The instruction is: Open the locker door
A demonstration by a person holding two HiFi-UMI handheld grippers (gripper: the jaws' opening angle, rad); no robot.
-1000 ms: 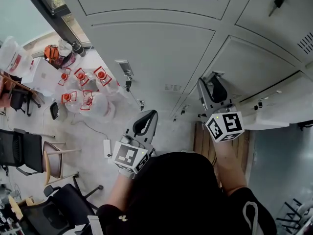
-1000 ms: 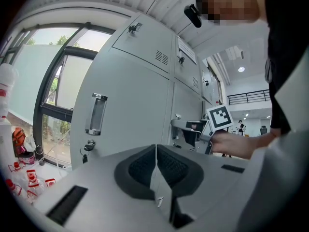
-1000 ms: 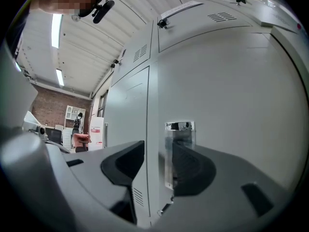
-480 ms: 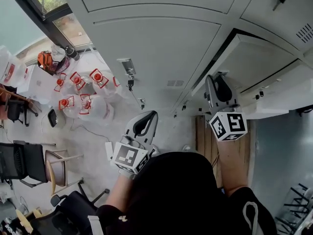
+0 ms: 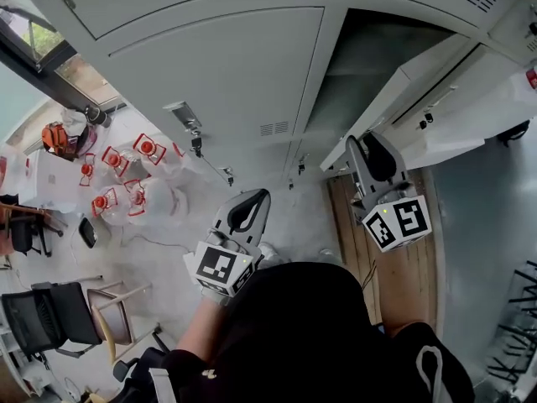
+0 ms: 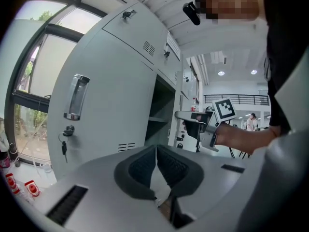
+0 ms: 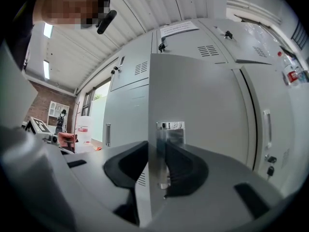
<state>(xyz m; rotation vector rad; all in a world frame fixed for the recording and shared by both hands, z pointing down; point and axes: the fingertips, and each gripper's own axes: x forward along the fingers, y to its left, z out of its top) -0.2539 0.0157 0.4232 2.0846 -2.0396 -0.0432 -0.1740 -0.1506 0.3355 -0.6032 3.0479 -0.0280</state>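
On the floor at the far left, what look like clear jugs [image 5: 126,187] with red caps are standing in a cluster below the window, though the head view is too distorted to be sure. Right of them, a closed door [image 5: 226,65] of the grey locker bank is showing its handle [image 6: 77,96], with a key [image 6: 64,146] hanging from the lock just below it. The left gripper [image 5: 254,198] is hovering in front of this closed door, its jaws pressed together with nothing between them. Further right, a compartment [image 5: 369,49] is standing open and dark, with a shelf [image 6: 159,121] showing inside. The locker door [image 5: 394,99] is swinging out to the right of that opening. The right gripper [image 5: 362,148] is gripping the door's free edge at its handle plate; its jaws have just been closing and are now clamping the edge between the pads.
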